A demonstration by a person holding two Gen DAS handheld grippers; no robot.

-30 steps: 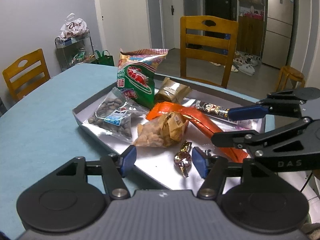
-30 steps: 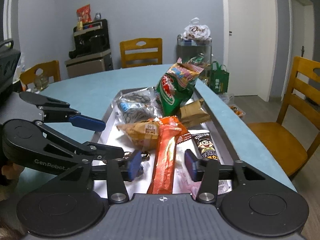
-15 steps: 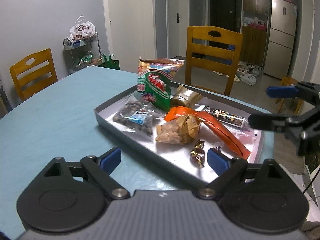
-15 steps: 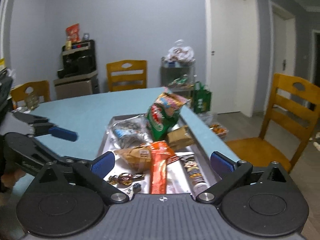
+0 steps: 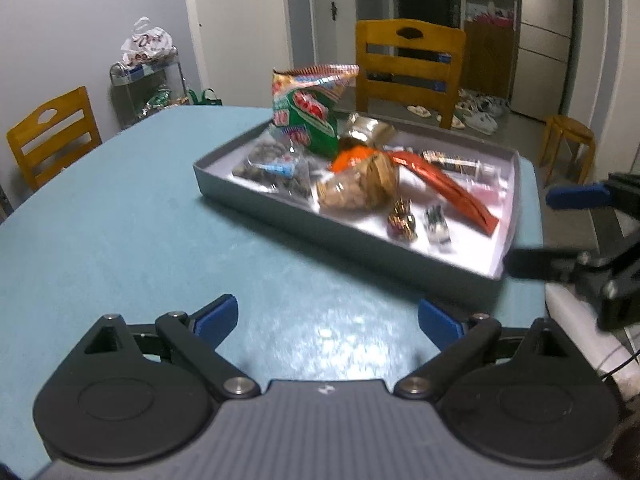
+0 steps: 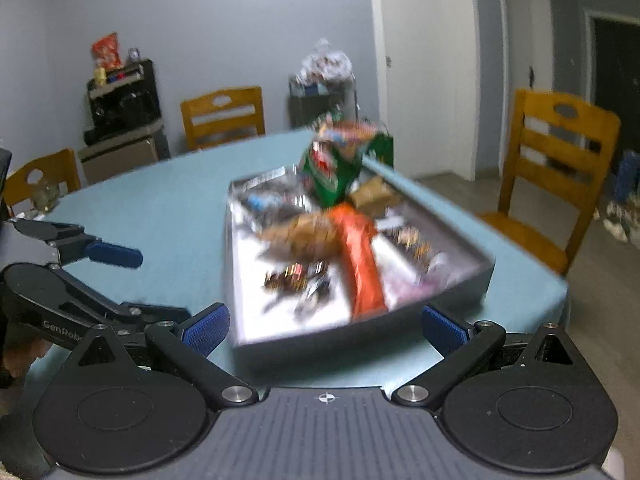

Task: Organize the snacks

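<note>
Snacks sit together in a shallow grey tray near the table's edge, on the side nearest a wooden chair. Tallest item: a green bag, standing at the tray's far end and leaning. In front of it lie a clear bag of dark seeds, a bag of nuts, a long orange packet, a brown packet, a slim bar and two small wrapped candies.

Left tongs: spread wide, nothing between them, over bare table short of the tray. Their jaws have just been opening. Right tongs: also spread wide and empty, just short of the tray's near wall; they have just been opening too. In the left view the right tongs appear beside the tray's near corner.

Task looks close to done, judging by everything lying inside the tray.

Risks:
- Green bag is top-heavy; a knock to the tray would likely tip it over the wall.
- Tray corner lies near the table's edge; a nudge from the right tongs could push it off.
- The two tongs are close together; a crossing move could make them collide.
- Right view is blurred, so candy positions there are uncertain.
</note>
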